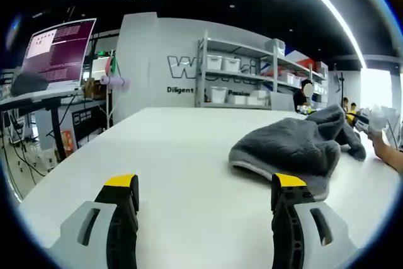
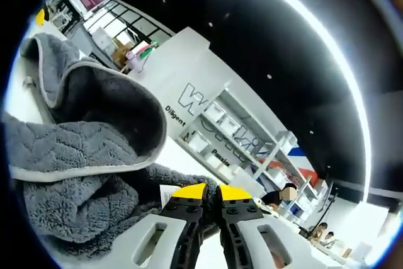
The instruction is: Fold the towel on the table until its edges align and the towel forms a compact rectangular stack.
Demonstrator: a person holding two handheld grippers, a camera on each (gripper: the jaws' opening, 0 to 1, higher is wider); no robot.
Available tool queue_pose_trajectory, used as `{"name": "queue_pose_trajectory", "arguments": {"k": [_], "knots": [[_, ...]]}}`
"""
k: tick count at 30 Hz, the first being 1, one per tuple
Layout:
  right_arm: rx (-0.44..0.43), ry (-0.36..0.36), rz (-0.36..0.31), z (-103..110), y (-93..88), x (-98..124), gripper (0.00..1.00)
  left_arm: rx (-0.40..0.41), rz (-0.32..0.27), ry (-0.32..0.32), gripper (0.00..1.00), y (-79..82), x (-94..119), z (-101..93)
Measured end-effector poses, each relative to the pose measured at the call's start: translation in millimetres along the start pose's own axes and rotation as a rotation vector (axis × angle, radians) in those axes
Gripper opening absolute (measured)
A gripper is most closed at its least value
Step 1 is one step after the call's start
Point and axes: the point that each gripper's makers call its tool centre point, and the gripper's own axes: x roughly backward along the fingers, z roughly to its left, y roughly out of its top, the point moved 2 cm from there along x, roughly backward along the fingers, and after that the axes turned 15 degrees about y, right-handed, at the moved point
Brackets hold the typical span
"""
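Observation:
A grey towel (image 1: 296,146) with a pale trim lies crumpled on the white table (image 1: 164,149), right of centre in the left gripper view. My left gripper (image 1: 204,187) is open low over the bare tabletop, its yellow-tipped jaws wide apart, just short of the towel's near edge. At the towel's far right a corner is pulled up toward the right gripper (image 1: 354,120), held by a person's hand (image 1: 385,146). In the right gripper view the towel (image 2: 82,149) hangs in folds on the left, and my right gripper (image 2: 212,192) is shut on its edge, jaws nearly touching.
A laptop (image 1: 56,48) stands on a raised desk beyond the table's left edge. Shelves with white bins (image 1: 236,80) line the back wall, with people near them. Bare tabletop stretches left of and in front of the towel.

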Motion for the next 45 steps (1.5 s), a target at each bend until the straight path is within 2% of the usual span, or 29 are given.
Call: {"name": "queue_pose_trajectory", "arguments": {"k": [9, 16, 22, 25, 27, 30, 35, 39, 43, 45], "knots": [[-0.072, 0.003, 0.014, -1, -7.9, 0, 0.04, -0.003, 0.001, 0.0, 0.85, 1.2, -2, 1.7], [-0.166, 0.001, 0.058, -1, -17.7, 2, 0.09, -0.004, 0.001, 0.001, 0.85, 2.3, -3, 3.2], [-0.22, -0.011, 0.077, -4, -23.6, 3, 0.17, -0.006, 0.0, 0.004, 0.85, 3.2, -4, 4.5], [-0.215, -0.011, 0.091, -3, -25.0, 4, 0.18, -0.006, 0.0, 0.006, 0.85, 3.5, -5, 5.3], [-0.227, -0.007, 0.085, -3, -23.3, 4, 0.21, -0.006, 0.001, 0.004, 0.85, 3.6, -5, 5.3], [-0.252, 0.004, 0.077, 0, -21.4, 3, 0.29, -0.006, 0.001, 0.005, 0.85, 3.5, -5, 5.5], [-0.285, 0.014, 0.081, 2, -22.3, 3, 0.33, -0.004, 0.0, 0.004, 0.85, 3.6, -5, 5.3], [-0.337, 0.017, 0.079, 3, -24.1, 2, 0.44, -0.004, -0.001, 0.003, 0.85, 3.3, -4, 4.7], [-0.407, 0.021, 0.081, 6, -28.3, -1, 0.69, -0.006, -0.001, 0.003, 0.85, 2.4, -3, 3.7], [-0.428, 0.014, 0.084, 5, -30.6, -2, 0.77, -0.006, -0.001, 0.002, 0.85, 2.2, -3, 3.2]]}}
